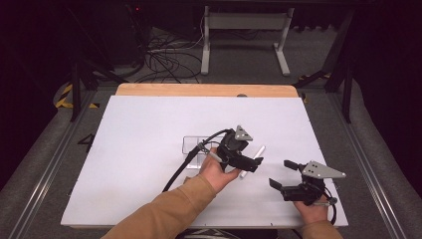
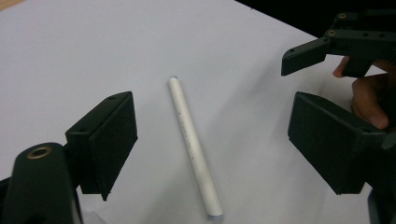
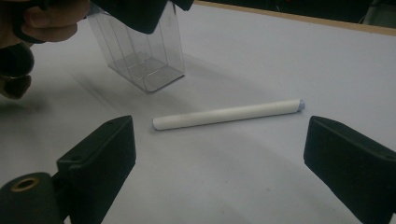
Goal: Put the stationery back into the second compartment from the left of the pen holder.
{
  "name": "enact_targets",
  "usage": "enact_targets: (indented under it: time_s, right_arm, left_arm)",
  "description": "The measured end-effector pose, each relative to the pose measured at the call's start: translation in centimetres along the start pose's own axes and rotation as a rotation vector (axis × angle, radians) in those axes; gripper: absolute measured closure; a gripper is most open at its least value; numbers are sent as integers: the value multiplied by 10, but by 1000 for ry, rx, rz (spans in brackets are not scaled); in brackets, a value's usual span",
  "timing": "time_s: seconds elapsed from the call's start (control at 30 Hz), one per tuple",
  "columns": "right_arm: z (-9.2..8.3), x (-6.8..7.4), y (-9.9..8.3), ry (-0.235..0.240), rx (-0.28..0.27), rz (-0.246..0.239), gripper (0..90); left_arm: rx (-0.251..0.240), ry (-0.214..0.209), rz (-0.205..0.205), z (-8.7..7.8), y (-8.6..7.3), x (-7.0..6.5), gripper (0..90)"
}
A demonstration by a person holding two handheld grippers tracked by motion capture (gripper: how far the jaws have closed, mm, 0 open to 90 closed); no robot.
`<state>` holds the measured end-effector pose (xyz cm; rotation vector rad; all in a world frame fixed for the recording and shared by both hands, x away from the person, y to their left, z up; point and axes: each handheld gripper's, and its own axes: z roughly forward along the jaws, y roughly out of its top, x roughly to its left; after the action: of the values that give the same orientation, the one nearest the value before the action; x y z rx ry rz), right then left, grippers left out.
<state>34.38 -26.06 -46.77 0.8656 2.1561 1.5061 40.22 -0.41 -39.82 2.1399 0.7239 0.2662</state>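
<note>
A white stick (image 1: pixel 259 151) lies on the white board (image 1: pixel 149 129) right of centre. My left gripper (image 1: pixel 249 162) hovers directly over it, open, and in the left gripper view the stick (image 2: pixel 194 144) lies lengthwise between the spread jaws (image 2: pixel 210 109), untouched. My right gripper (image 1: pixel 282 174) sits lower right of the stick, open and empty, pointing toward it. In the right gripper view the stick (image 3: pixel 229 114) lies crosswise just beyond the open jaws (image 3: pixel 222 135). A clear plastic box (image 1: pixel 194 145) stands left of the stick, behind the left hand.
The clear box (image 3: pixel 140 60) is upright and looks empty. The board rests on a wooden table (image 1: pixel 209 90) whose far edge shows. Cables and a white stand's legs (image 1: pixel 244 45) sit on the floor beyond. The left gripper's cable (image 1: pixel 184 167) trails across the board.
</note>
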Motion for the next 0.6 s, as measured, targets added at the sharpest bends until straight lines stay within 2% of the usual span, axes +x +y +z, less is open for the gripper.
enact_targets:
  time_s: [0.27, 0.6]
  right_arm:
    - [0, -1, -1, 15, 5, 6, 110]
    - [1, -1, -1, 26, 7, 5, 120]
  left_arm:
    - [90, 17, -4, 20, 9, 1, 195]
    - [196, 30, -36, 41, 15, 1, 210]
